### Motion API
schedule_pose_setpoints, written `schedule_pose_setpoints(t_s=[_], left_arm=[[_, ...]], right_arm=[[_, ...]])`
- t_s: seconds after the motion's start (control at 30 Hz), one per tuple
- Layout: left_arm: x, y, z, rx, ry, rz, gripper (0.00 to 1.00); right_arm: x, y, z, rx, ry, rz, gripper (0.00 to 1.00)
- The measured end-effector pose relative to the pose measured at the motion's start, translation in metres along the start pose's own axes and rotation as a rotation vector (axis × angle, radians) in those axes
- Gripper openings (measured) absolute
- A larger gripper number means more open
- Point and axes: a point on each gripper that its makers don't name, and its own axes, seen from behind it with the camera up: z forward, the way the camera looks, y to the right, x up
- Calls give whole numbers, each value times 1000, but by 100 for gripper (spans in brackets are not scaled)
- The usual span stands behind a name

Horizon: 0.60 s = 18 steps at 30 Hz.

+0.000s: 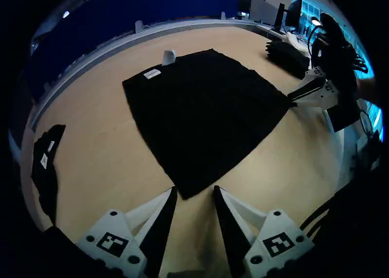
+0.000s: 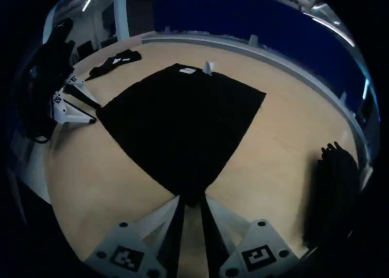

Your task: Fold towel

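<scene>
Black towel (image 1: 204, 112) is spread flat on the wooden table (image 1: 107, 151), one corner pointing at each camera, with a small white tag (image 1: 152, 74) near its far corner.

The left hand-held gripper (image 1: 194, 193) sits low at the near corner. Its fingers are clearly apart, and the tip of the corner lies just ahead of the gap without touching either finger.

The right hand-held gripper (image 2: 193, 200) is at the neighbouring corner. Its fingers are much closer together and the dark corner fills the gap between the tips. Honestly can't tell whether they're actually pinching the cloth or just sitting either side of it. In the left gripper view it shows over on the right, with its tips meeting the towel's edge.

Other stuff on the table: a stack (image 1: 289, 57) of dark folded cloth well off to the right-gripper side, and a crumpled black cloth (image 1: 46, 166) near the table's edge on the left-gripper side, both well apart from the towel.
</scene>
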Motion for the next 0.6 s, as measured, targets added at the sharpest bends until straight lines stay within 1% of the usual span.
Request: schedule_pose_setpoints(t_s=[0.13,0.27,0.53,0.6], left_arm=[[0,1,0,0,-2,2,50],[0,0,0,6,-2,0,29],[0,0,-2,17,-1,-5,15],[0,-1,-3,22,-2,-12,13]], right_arm=[[0,0,0,0,-3,-1,20],[-1,0,-1,0,-2,-1,20],[-1,0,-2,-2,0,10,17],[-1,0,-2,-4,1,14,16]])
